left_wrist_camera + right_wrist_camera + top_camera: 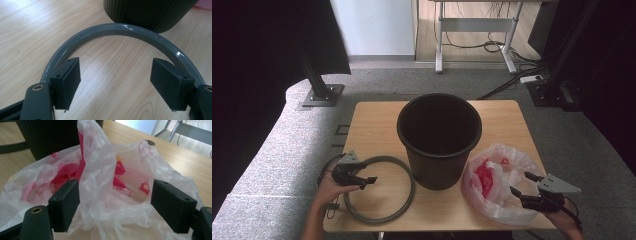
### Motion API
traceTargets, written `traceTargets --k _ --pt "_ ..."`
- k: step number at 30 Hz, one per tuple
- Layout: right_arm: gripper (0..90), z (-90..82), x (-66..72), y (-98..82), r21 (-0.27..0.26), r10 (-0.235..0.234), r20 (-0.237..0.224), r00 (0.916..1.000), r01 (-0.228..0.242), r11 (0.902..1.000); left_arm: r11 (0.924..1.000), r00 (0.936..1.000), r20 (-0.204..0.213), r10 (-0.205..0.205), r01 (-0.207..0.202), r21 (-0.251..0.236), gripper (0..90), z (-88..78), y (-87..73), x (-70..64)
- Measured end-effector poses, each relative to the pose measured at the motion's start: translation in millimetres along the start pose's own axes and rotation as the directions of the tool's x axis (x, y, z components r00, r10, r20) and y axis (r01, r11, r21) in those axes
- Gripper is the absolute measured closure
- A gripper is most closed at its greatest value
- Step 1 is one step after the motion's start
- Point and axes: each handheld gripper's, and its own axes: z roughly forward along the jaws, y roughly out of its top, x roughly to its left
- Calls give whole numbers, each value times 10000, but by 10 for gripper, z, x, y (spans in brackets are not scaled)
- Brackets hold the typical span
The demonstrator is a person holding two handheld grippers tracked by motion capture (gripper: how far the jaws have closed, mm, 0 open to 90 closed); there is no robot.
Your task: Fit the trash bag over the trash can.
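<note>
Left gripper (362, 179) sits at the near-left of the tabletop (377, 120), over the grey ring (404, 200) that lies flat beside the black bucket (439, 140). Left gripper view: jaws spread wide, nothing between the pads — bare wood in the gap, the ring (125, 28) arching past both jaw tips and running under them. That view also shows the ring's far arc just at the foot of the bucket's ribbed wall (147, 15); touching or not, can't tell.

Right gripper (524, 186) is at the near-right, jaws pointed into the clear plastic bag (499, 200) with red print, which lies crumpled just right of the bucket. High view gives only the layout; right gripper view gives the detail — jaws released and wide, a raised fold of the bag (97, 170) standing up between them, brushing the left pad, well clear of the right one. Not gripped.

High view alone shows the bucket upright, mid-tabletop, between the ring and the bag, interior dark.
</note>
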Motion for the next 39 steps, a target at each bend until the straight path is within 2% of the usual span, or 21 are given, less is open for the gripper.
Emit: traceTargets --k 10,18,22,27,31,33,36,39 --pt "228 202 35 215 257 -396 -642 9972 413 9988 9997 9999 85 60 -62 240 247 54 -8 -9" --pt "235 366 48 269 456 -439 -1002 9940 486 9978 9994 9999 92 53 -57 339 249 71 -15 -6" --pt "273 427 42 288 497 -355 -1173 9925 416 9979 9991 9999 86 74 -78 411 251 82 -20 -7" --pt "465 543 46 296 828 -316 -1315 9908 428 9956 9991 10000 73 64 -67 423 252 78 -27 -4" --pt "618 610 43 276 1448 -295 -1930 9807 582 9877 9990 10000 66 43 -46 435 254 80 -32 -2" --pt "707 631 44 260 1692 -331 -2045 9783 686 9832 9990 10000 66 44 -47 445 256 80 -32 -2" --pt "812 628 38 239 1731 -336 -2109 9769 712 9823 9990 10000 73 37 -40 440 258 78 -33 -1" --pt "870 596 15 233 1505 -190 -2010 9794 500 9874 9988 10000 48 38 -41 486 259 82 -35 2"
